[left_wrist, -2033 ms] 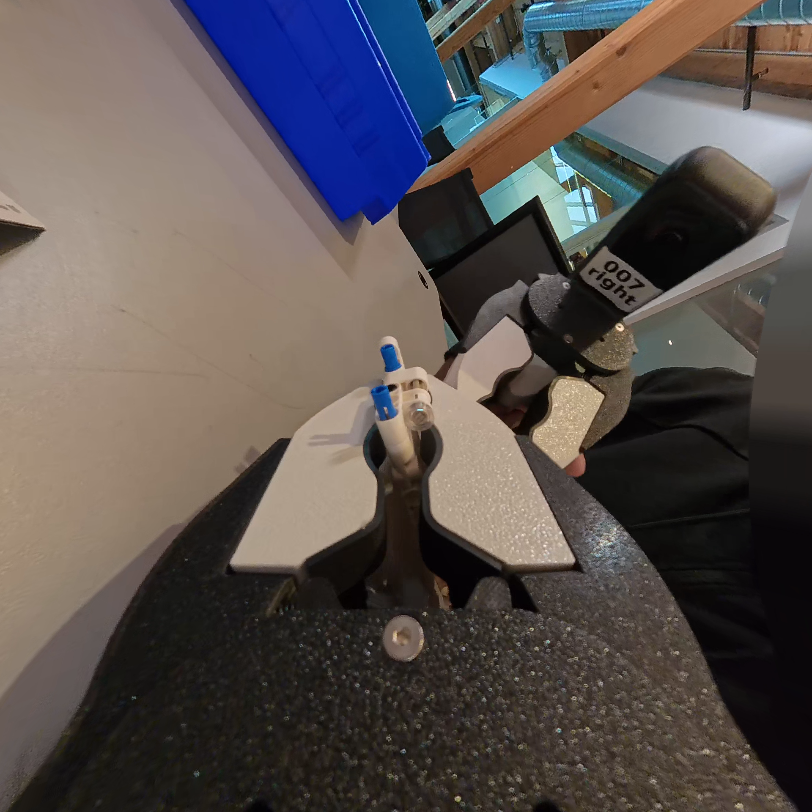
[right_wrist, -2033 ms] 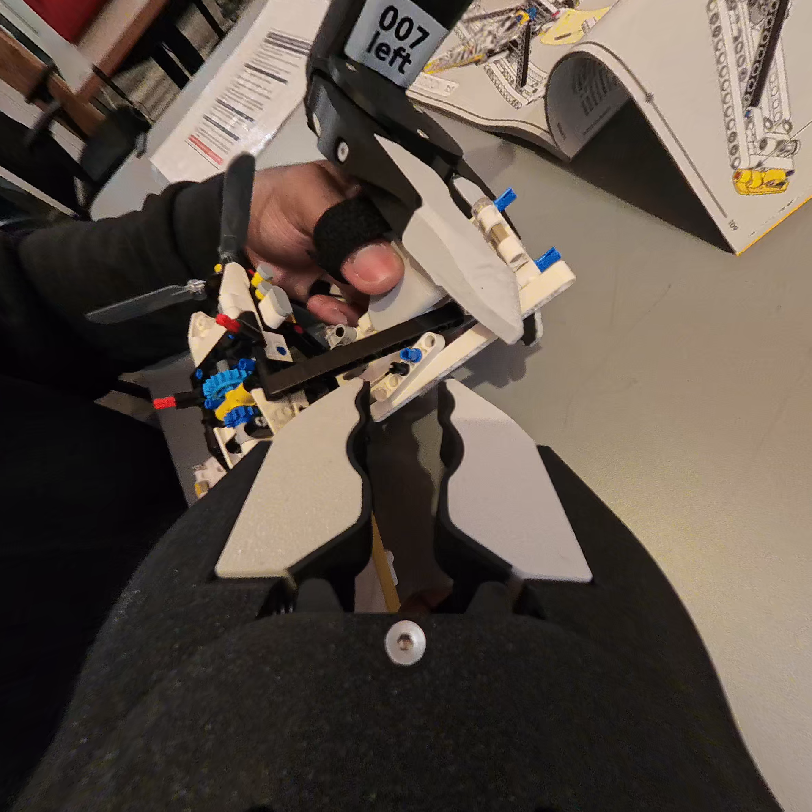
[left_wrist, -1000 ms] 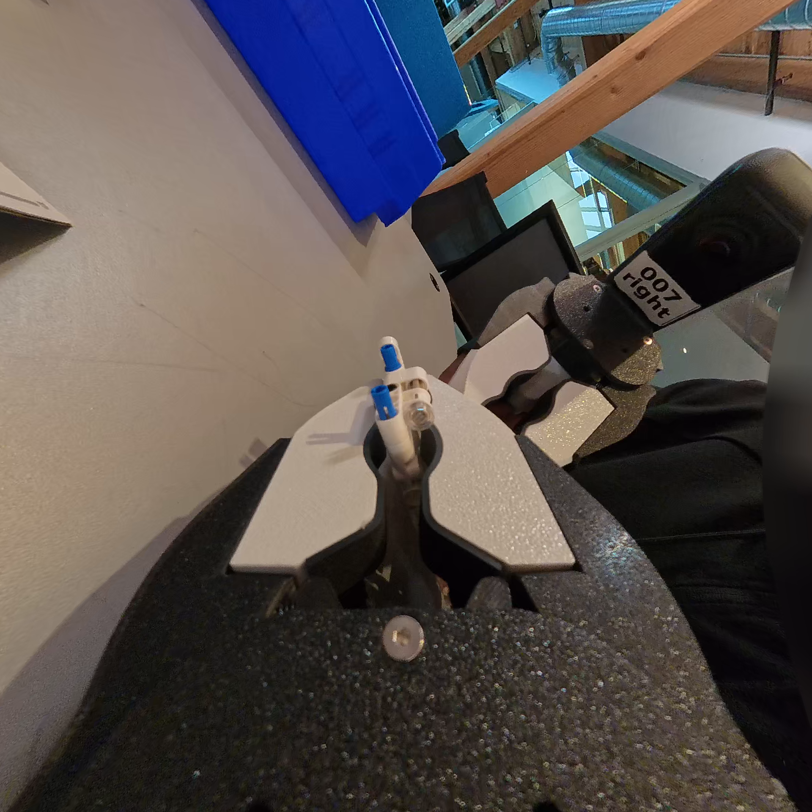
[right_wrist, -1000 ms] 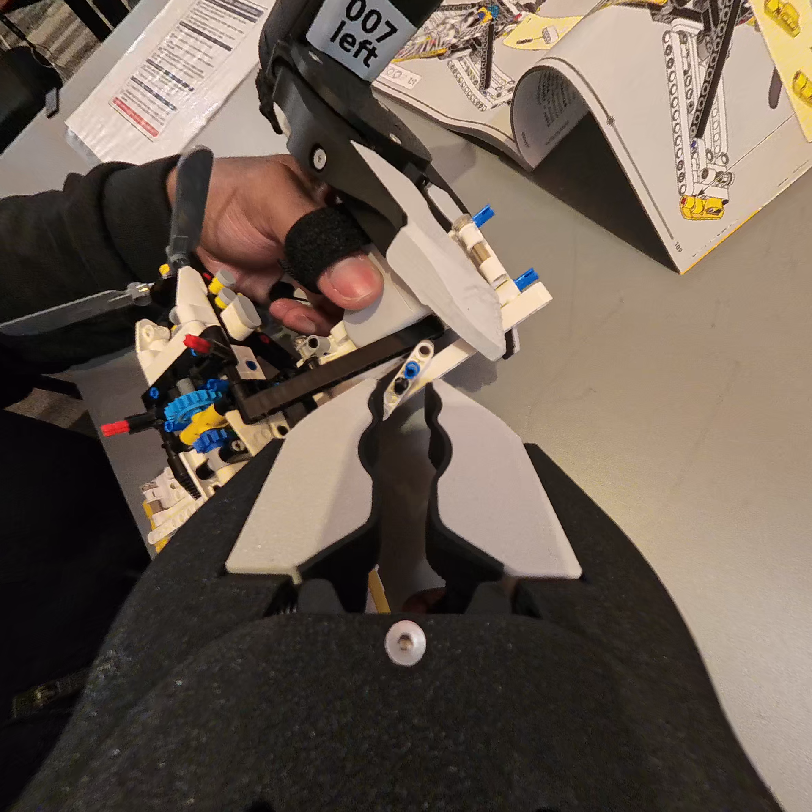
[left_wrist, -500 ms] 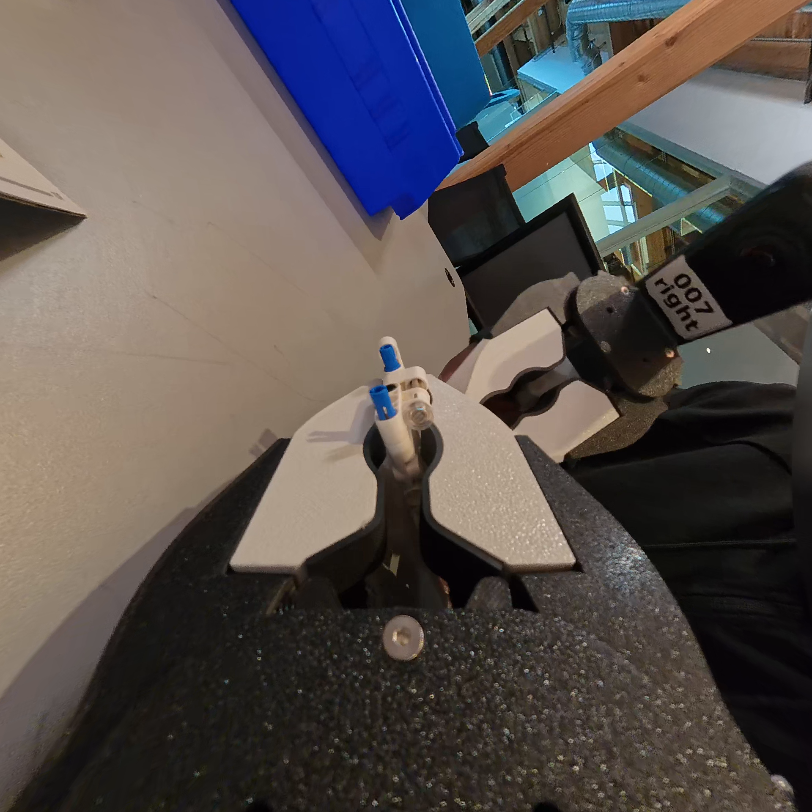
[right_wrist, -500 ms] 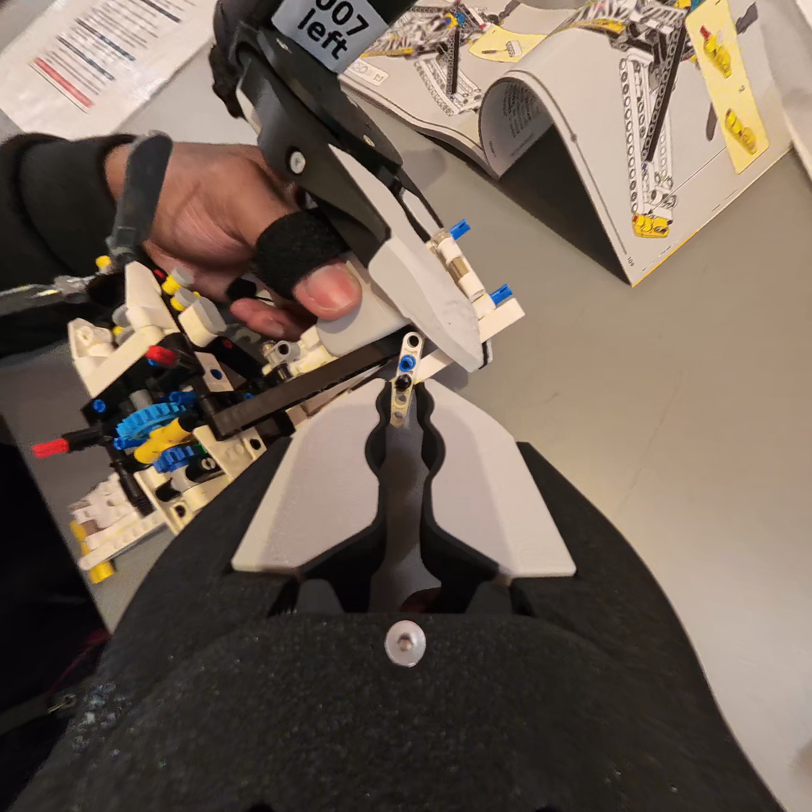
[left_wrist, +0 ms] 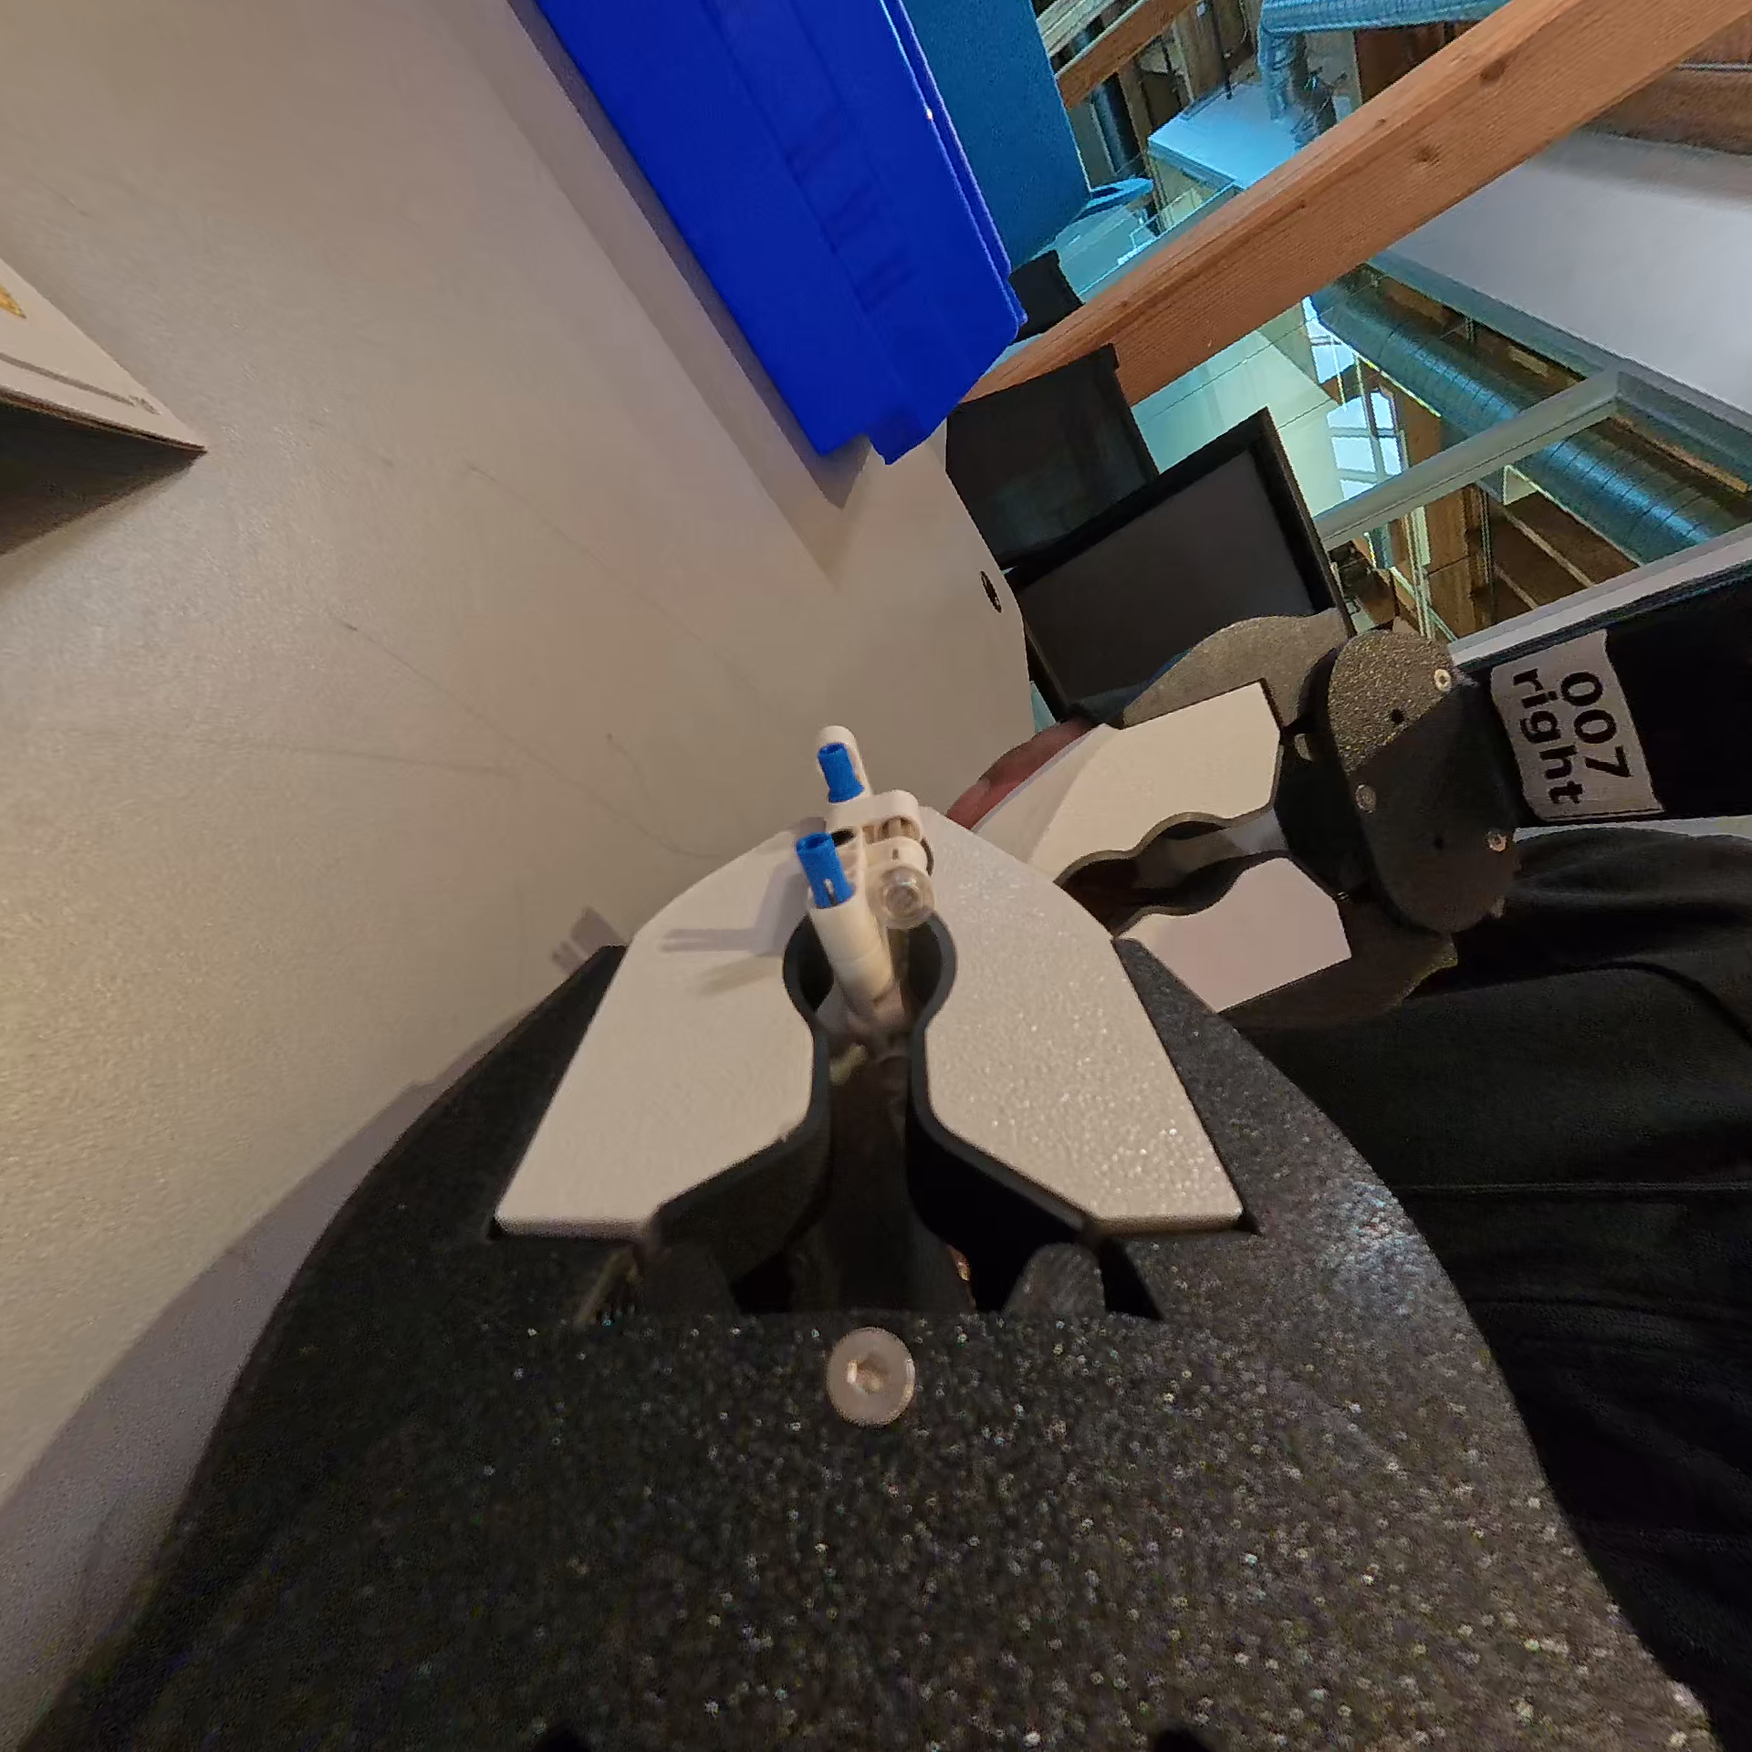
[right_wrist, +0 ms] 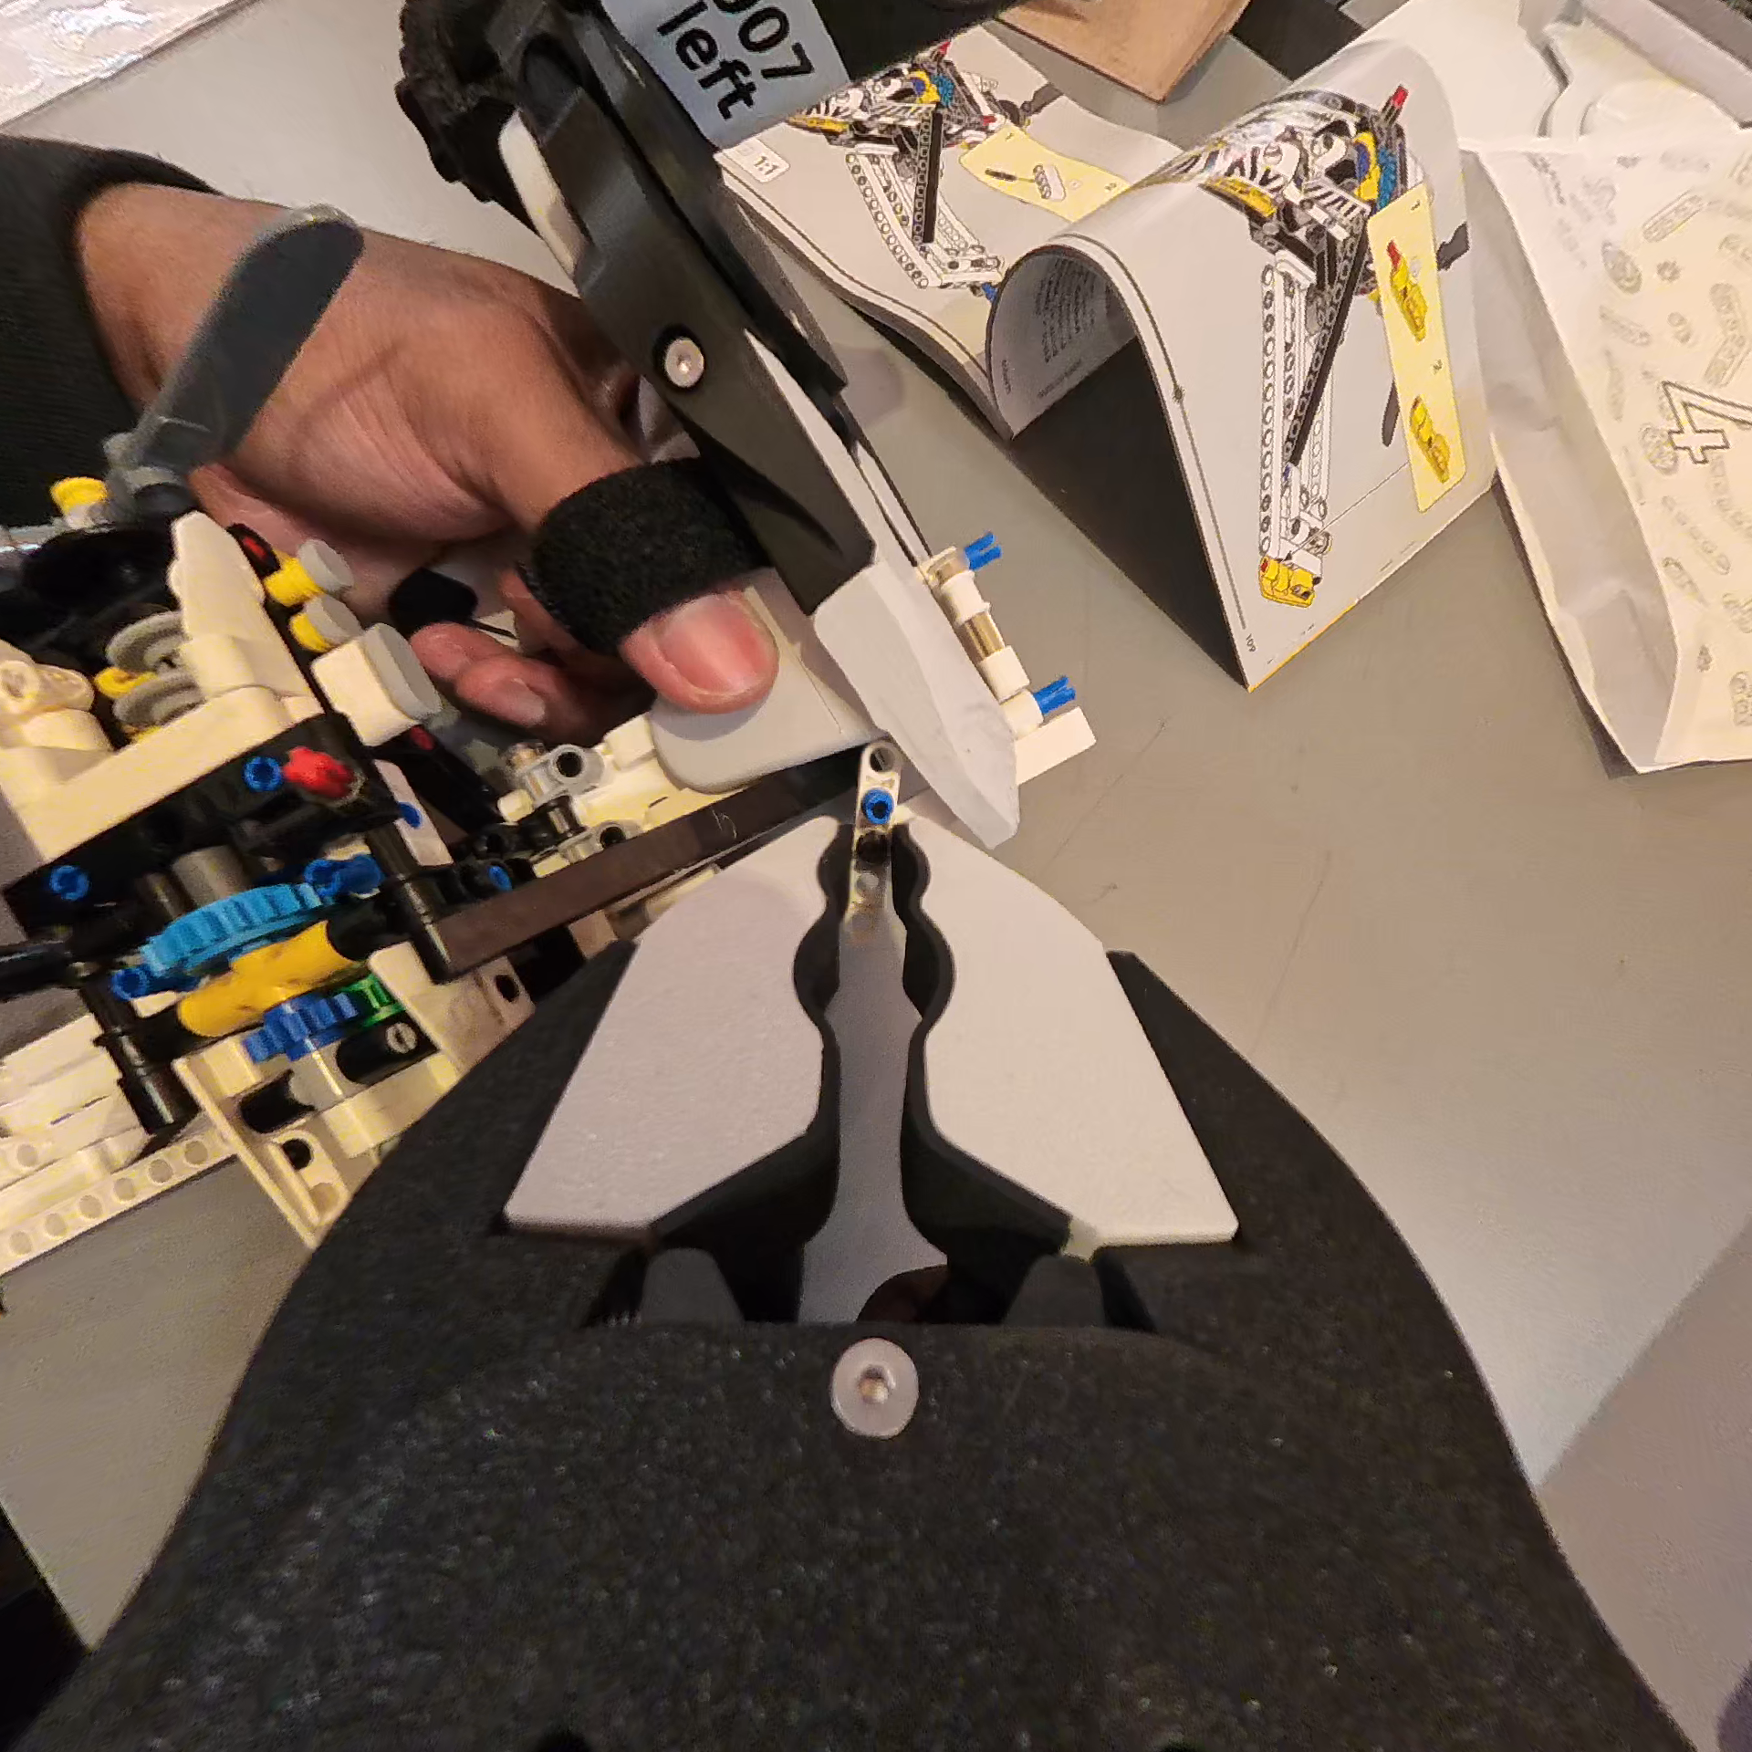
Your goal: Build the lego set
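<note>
A thin white beam (right_wrist: 870,834) with a blue pin in one of its holes is pinched at the tips of the right gripper (right_wrist: 870,877), both pads pressed against its lower end while its upper end reaches up to the underside of the brick model (right_wrist: 284,910). Just beyond it, the left gripper (right_wrist: 948,749) is seen clenched on a white arm of that same model; in the left wrist view this arm (left_wrist: 858,910), carrying two blue pins (left_wrist: 823,867), is gripped between the two pads of the left gripper (left_wrist: 867,934). The left tool is held by a hand (right_wrist: 398,398) with a black strap over the thumb. The bulk of the model, with blue gears, yellow parts and black beams, lies to the left over the grey table (right_wrist: 1327,948). Farther off, an open instruction booklet (right_wrist: 1280,313) and a printed paper bag (right_wrist: 1650,398) are seen on the table, and a blue bin (left_wrist: 806,209) in the left view.
</note>
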Demonstrator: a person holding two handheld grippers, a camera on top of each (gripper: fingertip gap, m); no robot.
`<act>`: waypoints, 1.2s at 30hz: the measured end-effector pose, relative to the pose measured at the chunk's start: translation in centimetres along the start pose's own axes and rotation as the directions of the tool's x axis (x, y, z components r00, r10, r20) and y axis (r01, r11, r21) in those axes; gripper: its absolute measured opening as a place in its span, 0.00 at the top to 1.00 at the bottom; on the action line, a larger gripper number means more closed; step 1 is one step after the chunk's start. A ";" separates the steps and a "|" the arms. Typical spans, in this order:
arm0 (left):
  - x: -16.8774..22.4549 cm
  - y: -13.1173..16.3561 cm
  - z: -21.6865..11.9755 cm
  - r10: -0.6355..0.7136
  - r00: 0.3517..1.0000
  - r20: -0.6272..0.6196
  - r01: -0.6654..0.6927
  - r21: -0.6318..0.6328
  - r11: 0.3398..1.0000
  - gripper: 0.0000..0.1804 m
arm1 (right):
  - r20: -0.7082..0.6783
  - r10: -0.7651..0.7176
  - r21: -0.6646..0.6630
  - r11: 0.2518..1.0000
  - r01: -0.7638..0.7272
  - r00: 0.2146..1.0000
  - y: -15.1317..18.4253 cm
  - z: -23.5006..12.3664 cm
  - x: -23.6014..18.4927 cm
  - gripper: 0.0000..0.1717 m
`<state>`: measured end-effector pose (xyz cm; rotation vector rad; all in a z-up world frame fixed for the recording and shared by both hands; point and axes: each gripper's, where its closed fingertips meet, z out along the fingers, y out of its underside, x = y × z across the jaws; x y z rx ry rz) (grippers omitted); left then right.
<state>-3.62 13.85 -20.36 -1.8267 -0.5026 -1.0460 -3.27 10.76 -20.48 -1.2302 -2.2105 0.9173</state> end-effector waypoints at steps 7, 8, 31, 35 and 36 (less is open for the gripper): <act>0.5 0.1 0.0 0.015 0.999 -0.032 -0.015 -0.006 1.000 0.94 | 0.196 0.010 0.041 0.999 -0.018 0.981 0.1 -1.6 0.1 0.96; 0.7 0.1 0.0 0.019 0.999 -0.045 -0.019 -0.007 1.000 0.94 | 0.257 0.034 0.047 0.998 -0.048 0.966 -0.1 -2.3 0.3 0.96; 3.8 5.0 0.7 0.053 0.963 -0.264 -0.145 -0.339 0.930 0.94 | 0.909 0.353 -0.259 0.894 -0.367 0.220 -1.9 -1.2 0.9 0.96; 3.7 5.6 0.9 0.058 0.966 -0.253 -0.152 -0.370 0.917 0.94 | 0.920 0.333 -0.264 0.916 -0.302 0.205 -1.0 -1.7 0.3 0.96; 3.7 5.7 1.0 0.060 0.966 -0.253 -0.155 -0.376 0.914 0.94 | 0.922 0.329 -0.265 0.920 -0.290 0.203 -0.8 -1.9 0.2 0.96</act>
